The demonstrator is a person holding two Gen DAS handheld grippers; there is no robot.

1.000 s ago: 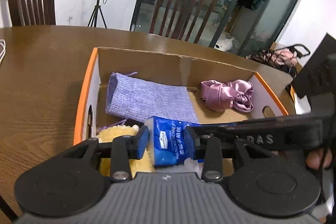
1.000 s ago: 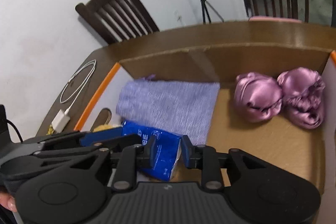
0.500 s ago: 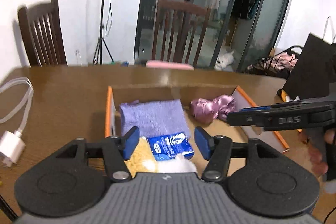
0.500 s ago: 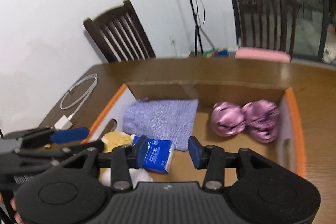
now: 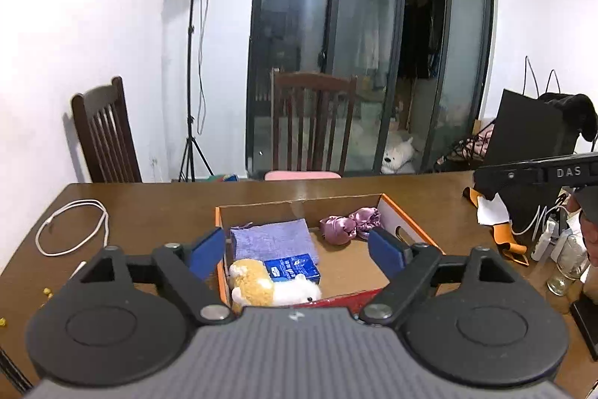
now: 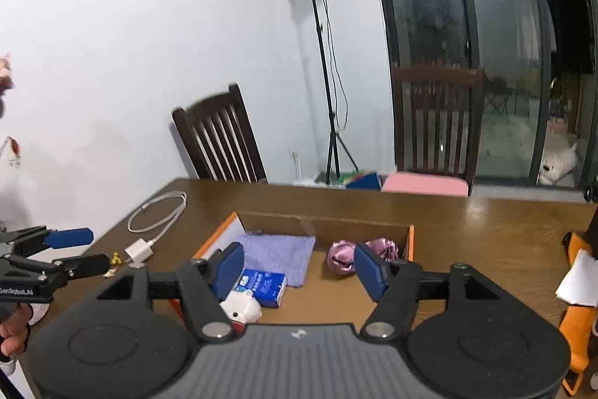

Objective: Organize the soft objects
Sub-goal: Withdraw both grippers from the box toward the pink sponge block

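Left wrist view: The left gripper (image 5: pixel 297 251) is raised above the near end of the brown wooden table (image 5: pixel 157 204). Its jaws have just been opening and stand wide apart; no object lies between the blue pads (image 5: pixel 206 249), and nothing is held. Below it, the open cardboard box with orange rim (image 5: pixel 409 223) rests on the table. Inside the box, the lavender woven fabric pouch (image 5: pixel 273 240) lies flat at the far left. The pink satin scrunchie bundle (image 5: pixel 345 223) lies at the far right, against the back wall. The blue plastic tissue packet (image 5: pixel 293 270) lies in front of the pouch, overlapping its near edge. The tan-and-white plush toy (image 5: pixel 261 285) lies in the near left corner, touching the packet. A white charging cable (image 5: pixel 74 230) is coiled on the table, well to the left of the box. The right gripper (image 5: pixel 530 172) appears at the right edge; its state cannot be read from this view.

Right wrist view: The right gripper (image 6: pixel 297 272) is also above the box (image 6: pixel 411 242), and its jaws have just been opening. They stand apart with nothing between them. The pouch (image 6: pixel 278 255), scrunchie bundle (image 6: pixel 358 255), tissue packet (image 6: pixel 263 288) and plush toy (image 6: pixel 241 311) all lie inside the box. The left gripper (image 6: pixel 80 249) shows at the left edge, fingers parted and empty, beside the cable (image 6: pixel 157 212).
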